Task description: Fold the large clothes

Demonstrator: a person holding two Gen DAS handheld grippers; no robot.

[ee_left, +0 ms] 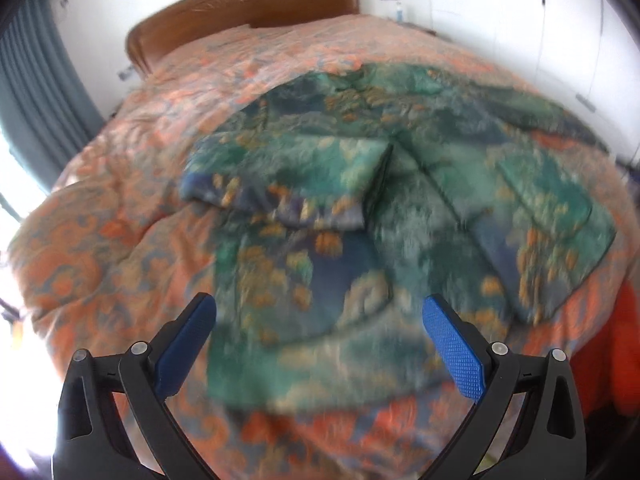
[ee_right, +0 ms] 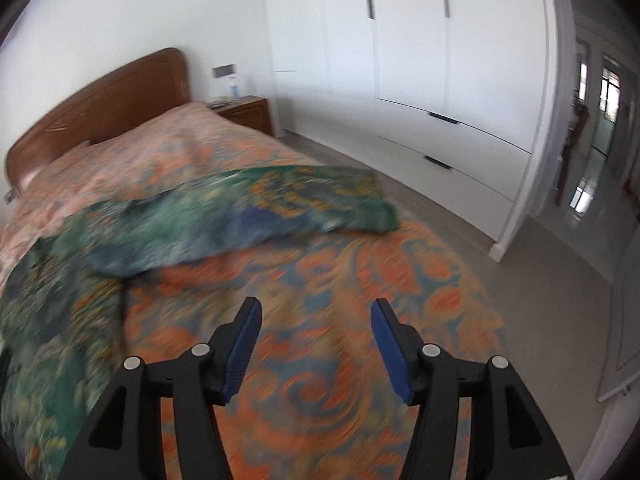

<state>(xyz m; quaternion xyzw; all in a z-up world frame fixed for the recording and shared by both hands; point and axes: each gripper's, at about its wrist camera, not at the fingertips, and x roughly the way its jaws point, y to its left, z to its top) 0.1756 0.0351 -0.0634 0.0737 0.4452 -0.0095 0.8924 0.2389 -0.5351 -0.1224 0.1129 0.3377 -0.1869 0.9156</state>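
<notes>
Garment (ee_left: 360,208): a large piece in a green, blue and orange print, lying on the bed (ee_left: 120,208) over a bedspread patterned in orange and grey-blue. In the left wrist view it fills the centre of the frame. One sleeve is folded inward across the body at about 10 o'clock from centre, and a second folded panel lies at 3 o'clock. Both views are motion-blurred, and no label, brand mark or writing can be read on the fabric or elsewhere.

Left gripper (ee_left: 320,312): fingers spread wide, blue pads apart at 7 and 5 o'clock in its view, nothing between them. It hangs above the near hem of the garment; contact cannot be judged.

Right gripper (ee_right: 316,308): fingers apart, nothing between the pads. Under it lies bare bedspread only. In this view the garment (ee_right: 200,220) runs from 8 o'clock up to 1 o'clock of centre, clear of the pads, with one end reaching toward the far edge of the bed.

Surroundings: wooden headboard (ee_right: 100,96) at 10 o'clock, nightstand (ee_right: 244,114) just beside it with a small bottle on top, white wardrobe (ee_right: 400,40) at 1 o'clock, grey curtain (ee_left: 36,80) at 9 o'clock in the left wrist view
</notes>
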